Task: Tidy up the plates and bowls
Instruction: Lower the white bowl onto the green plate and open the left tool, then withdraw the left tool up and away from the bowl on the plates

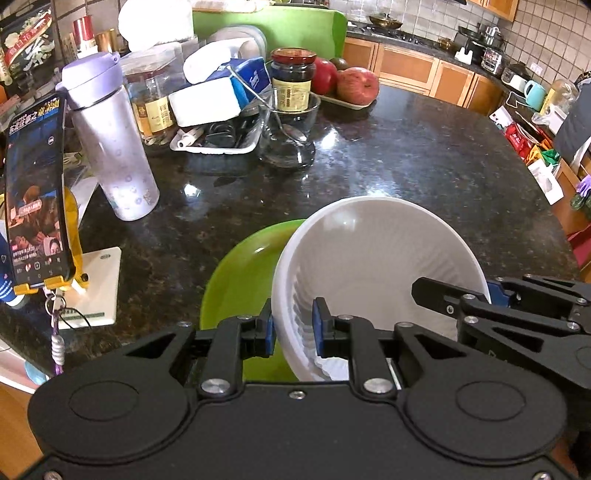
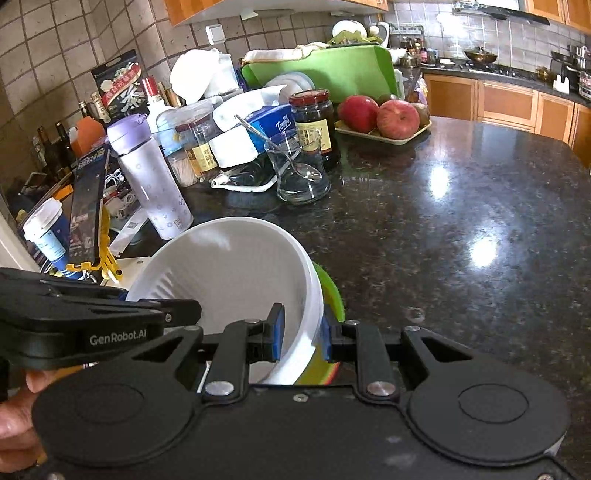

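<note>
Home kitchen: granite counter [image 1: 406, 155], stove [image 1: 384, 27], wooden cabinets [image 1: 406, 64].

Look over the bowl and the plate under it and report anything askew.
The white bowl is tipped steeply, its opening facing the cameras instead of up. The left gripper and right gripper each pinch its rim on opposite sides. The green plate sits off-centre beneath it. No spill or damage shows.

My left gripper [image 1: 293, 332] and right gripper [image 2: 301, 338] clamp opposite sides of the bowl [image 1: 369, 251], plate [image 1: 240, 277] under it, bottle [image 1: 114, 147] behind-left.
</note>
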Tool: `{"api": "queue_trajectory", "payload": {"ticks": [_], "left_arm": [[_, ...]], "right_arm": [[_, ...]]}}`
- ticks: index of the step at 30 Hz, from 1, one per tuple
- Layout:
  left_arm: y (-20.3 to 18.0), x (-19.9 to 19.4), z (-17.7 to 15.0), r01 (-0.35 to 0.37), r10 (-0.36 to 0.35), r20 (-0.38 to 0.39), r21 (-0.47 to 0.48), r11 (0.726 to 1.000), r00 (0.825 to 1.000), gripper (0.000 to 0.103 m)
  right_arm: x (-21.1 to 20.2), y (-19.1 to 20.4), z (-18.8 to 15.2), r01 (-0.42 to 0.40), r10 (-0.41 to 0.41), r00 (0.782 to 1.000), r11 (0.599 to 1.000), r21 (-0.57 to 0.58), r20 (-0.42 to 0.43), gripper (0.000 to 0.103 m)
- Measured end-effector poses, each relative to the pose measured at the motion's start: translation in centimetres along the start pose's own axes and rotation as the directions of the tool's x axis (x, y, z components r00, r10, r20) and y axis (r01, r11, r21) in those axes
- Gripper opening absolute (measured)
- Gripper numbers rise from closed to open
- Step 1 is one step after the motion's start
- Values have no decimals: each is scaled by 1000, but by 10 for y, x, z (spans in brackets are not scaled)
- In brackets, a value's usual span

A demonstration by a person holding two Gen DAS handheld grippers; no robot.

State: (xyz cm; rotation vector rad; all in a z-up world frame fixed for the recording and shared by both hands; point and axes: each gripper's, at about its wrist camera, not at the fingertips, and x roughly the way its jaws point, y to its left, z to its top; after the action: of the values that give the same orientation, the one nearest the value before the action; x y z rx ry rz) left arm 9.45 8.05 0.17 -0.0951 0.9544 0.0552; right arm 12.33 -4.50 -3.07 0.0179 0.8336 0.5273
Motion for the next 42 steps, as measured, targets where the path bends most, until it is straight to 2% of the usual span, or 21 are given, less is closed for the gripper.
{"api": "queue_trajectory", "payload": {"ticks": [14, 21, 26, 27, 30, 32, 36, 38, 41, 42], "left_arm": [[31, 28, 11, 84, -83, -64, 20, 996, 995, 26], [34, 27, 12, 90, -87, -65, 42, 995, 994, 25], [38, 29, 14, 113, -111, -60, 30, 993, 992, 28], [39, 29, 14, 114, -113, -59, 27, 993, 992, 29], [42, 26, 13, 123, -122, -39, 22, 992, 992, 39], [45, 22, 13, 129, -128, -15, 14, 992, 992, 51], [49, 14, 14, 119, -119, 36, 3, 993, 992, 54], [51, 10, 14, 113, -113, 59, -3, 994, 992, 62], [55, 5, 12, 100, -98, 101, -9, 995, 990, 65], [56, 3, 11, 88, -86, 114, -7, 996, 990, 66]], "right_arm": [[16, 11, -1, 66, -65, 997, 997, 36, -29, 22], [18, 12, -1, 66, -64, 997, 997, 50, -43, 22], [19, 11, 2, 55, -53, 998, 996, 68, -25, 30], [17, 12, 3, 56, -56, 998, 996, 65, -12, 34], [13, 15, 3, 78, -79, 996, 996, 45, 35, 45], [11, 16, 3, 84, -87, 994, 996, 36, 60, 48], [5, 16, 3, 103, -108, 988, 994, 47, 108, 55], [1, 16, 2, 115, -121, 983, 992, 54, 137, 62], [-8, 18, -1, 152, -162, 966, 986, 62, 204, 66], [-11, 20, -3, 163, -173, 959, 985, 64, 224, 70]]}}
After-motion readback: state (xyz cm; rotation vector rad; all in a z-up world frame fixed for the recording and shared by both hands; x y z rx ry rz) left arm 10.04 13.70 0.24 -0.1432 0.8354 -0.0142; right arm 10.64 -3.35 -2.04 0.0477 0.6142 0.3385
